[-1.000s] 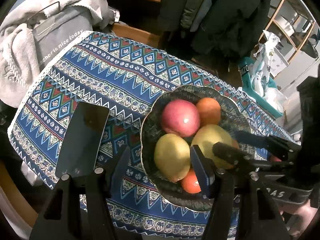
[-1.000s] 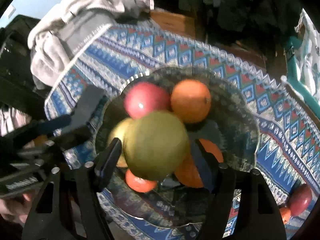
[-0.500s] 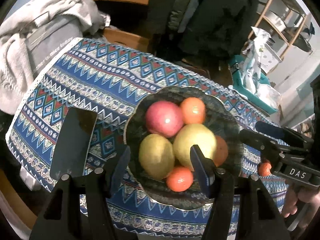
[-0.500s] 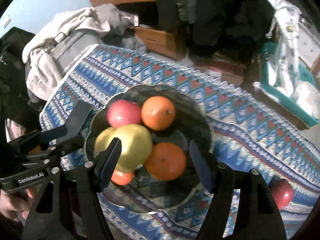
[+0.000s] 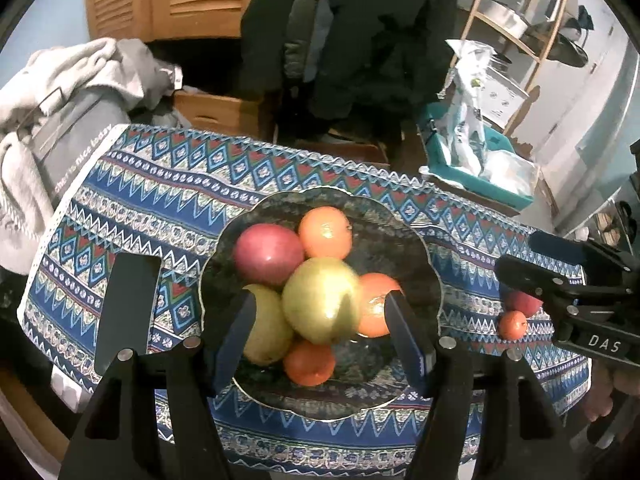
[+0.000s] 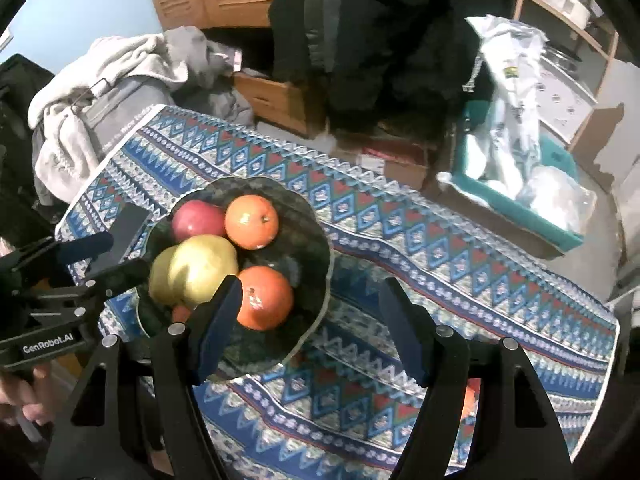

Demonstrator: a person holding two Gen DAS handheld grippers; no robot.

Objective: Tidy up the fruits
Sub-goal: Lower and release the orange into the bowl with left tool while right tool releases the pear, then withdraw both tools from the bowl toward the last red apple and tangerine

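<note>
A dark scalloped bowl (image 5: 424,264) (image 6: 320,248) on the patterned tablecloth holds a red apple (image 5: 268,254) (image 6: 196,220), two oranges (image 5: 326,232) (image 6: 252,222), two yellow-green pears (image 5: 320,306) (image 6: 202,266) and a small tangerine (image 5: 309,362). My left gripper (image 5: 320,332) is open and empty, above the bowl's near side. My right gripper (image 6: 308,328) is open and empty, above the cloth just right of the bowl. A small red apple (image 5: 520,302) and a tangerine (image 5: 512,325) lie on the cloth at the right, by the right gripper's body (image 5: 580,300).
A black phone (image 5: 128,308) (image 6: 124,224) lies on the cloth left of the bowl. A chair with grey clothes (image 5: 60,112) stands at the far left. Cardboard boxes (image 5: 224,114) and a teal bin with bags (image 5: 476,160) are behind the table.
The right gripper let go of the pear into the bowl, then pulled back and to the right. The left gripper drew back and rose, so the bowl looks smaller.
</note>
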